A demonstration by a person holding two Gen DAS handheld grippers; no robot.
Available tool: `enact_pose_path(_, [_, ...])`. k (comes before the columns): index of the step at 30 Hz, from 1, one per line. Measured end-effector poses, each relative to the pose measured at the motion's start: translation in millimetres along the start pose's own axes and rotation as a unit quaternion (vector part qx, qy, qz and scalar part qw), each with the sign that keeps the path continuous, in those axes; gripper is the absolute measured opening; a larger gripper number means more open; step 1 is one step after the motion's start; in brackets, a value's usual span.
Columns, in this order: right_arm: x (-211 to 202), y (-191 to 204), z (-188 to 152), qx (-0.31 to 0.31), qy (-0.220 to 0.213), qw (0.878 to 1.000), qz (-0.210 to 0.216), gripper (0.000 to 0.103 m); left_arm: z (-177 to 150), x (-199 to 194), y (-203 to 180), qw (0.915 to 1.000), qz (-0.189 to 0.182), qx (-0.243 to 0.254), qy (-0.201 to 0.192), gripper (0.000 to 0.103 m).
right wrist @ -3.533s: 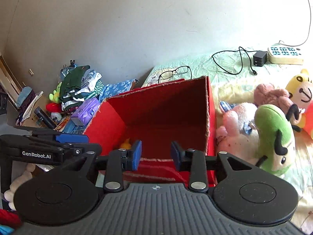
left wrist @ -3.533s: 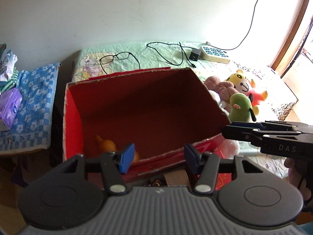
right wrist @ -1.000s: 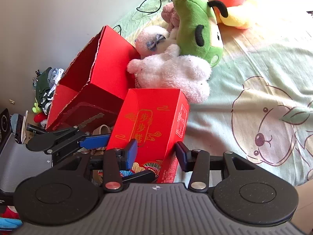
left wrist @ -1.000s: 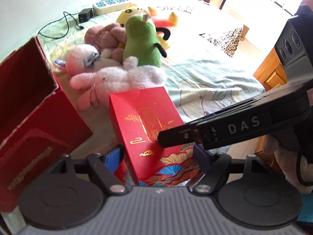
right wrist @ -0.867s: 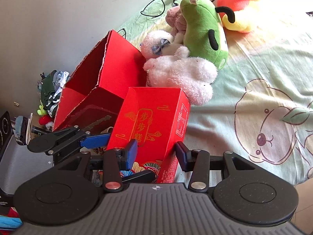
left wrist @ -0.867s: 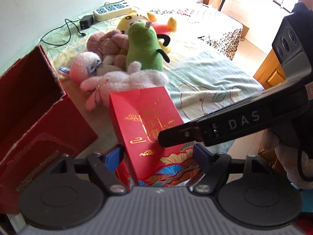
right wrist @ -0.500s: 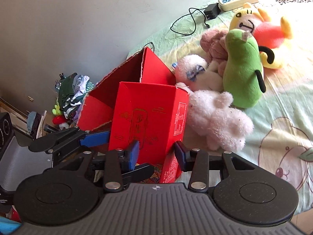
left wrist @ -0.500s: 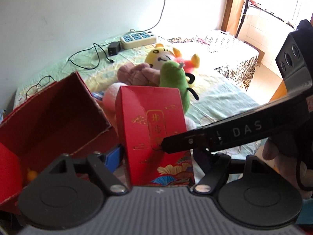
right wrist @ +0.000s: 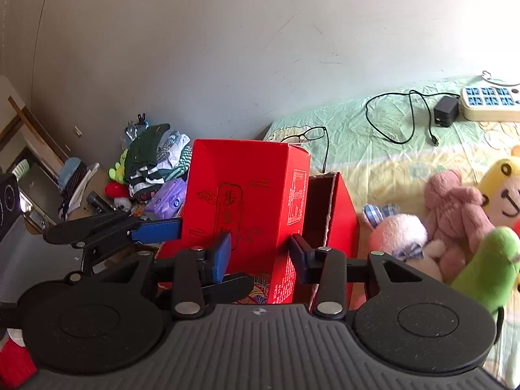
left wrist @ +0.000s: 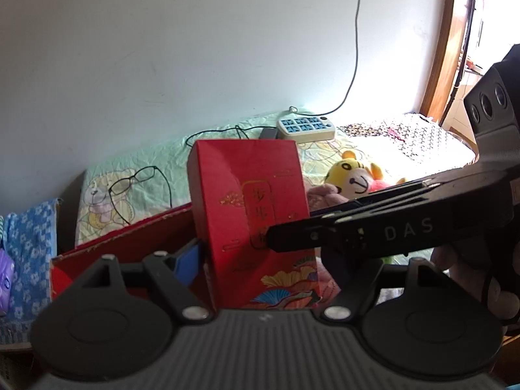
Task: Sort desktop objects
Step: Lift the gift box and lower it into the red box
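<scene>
A tall red gift box [left wrist: 250,214] with gold lettering stands upright between both grippers, lifted above the open red storage box [left wrist: 130,243]. My left gripper [left wrist: 260,260] is shut on its sides near the bottom. My right gripper [right wrist: 260,253] is shut on the same gift box [right wrist: 247,201] at a corner. The storage box [right wrist: 338,208] sits just behind and below it. The right gripper's finger crosses the gift box's front in the left wrist view.
Plush toys lie on the bed to the right: yellow tiger [left wrist: 354,178], pink bear [right wrist: 455,208], green toy [right wrist: 490,260]. Glasses [left wrist: 130,182], a charger cable [right wrist: 403,113] and a power strip [left wrist: 305,128] lie near the wall. Clothes [right wrist: 152,159] pile at left.
Both grippers have raised the red gift box and swung it left, from beside the plush toys to above the open red storage box. It now stands upright.
</scene>
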State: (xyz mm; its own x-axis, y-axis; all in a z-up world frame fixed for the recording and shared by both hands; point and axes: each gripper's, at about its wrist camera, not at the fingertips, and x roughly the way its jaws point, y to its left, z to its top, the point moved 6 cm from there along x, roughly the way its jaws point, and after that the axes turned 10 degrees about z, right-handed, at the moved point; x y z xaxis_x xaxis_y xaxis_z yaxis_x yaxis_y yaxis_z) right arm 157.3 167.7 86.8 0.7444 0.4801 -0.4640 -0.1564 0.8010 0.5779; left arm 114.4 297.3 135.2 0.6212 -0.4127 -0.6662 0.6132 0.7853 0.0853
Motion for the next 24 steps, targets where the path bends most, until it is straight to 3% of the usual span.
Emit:
enact_pose_path(5, [57.1, 1.4, 2.9, -0.029, 0.066, 0.997, -0.019, 0.043, -20.1, 40.5, 40.4, 0.9970, -0.011, -0.054, 0.054, 0.078])
enact_pose_path(10, [107.4, -2.7, -10.5, -0.055, 0.141, 0.987, -0.056, 0.042, -54.7, 88.1, 62.9, 0.9851, -0.040, -0.101, 0.133, 0.077])
enact_pose_path(17, [154.8, -2.3, -30.8, -0.075, 0.231, 0.965, -0.096, 0.042, -92.3, 121.5, 74.7, 0.9682, -0.049, -0.095, 0.226, 0.077])
enact_pose_path(24, [179.5, -16.2, -46.2, -0.023, 0.267, 0.957, -0.113, 0.029, -103.4, 139.8, 90.6, 0.9581, -0.046, -0.073, 0.273, 0.074])
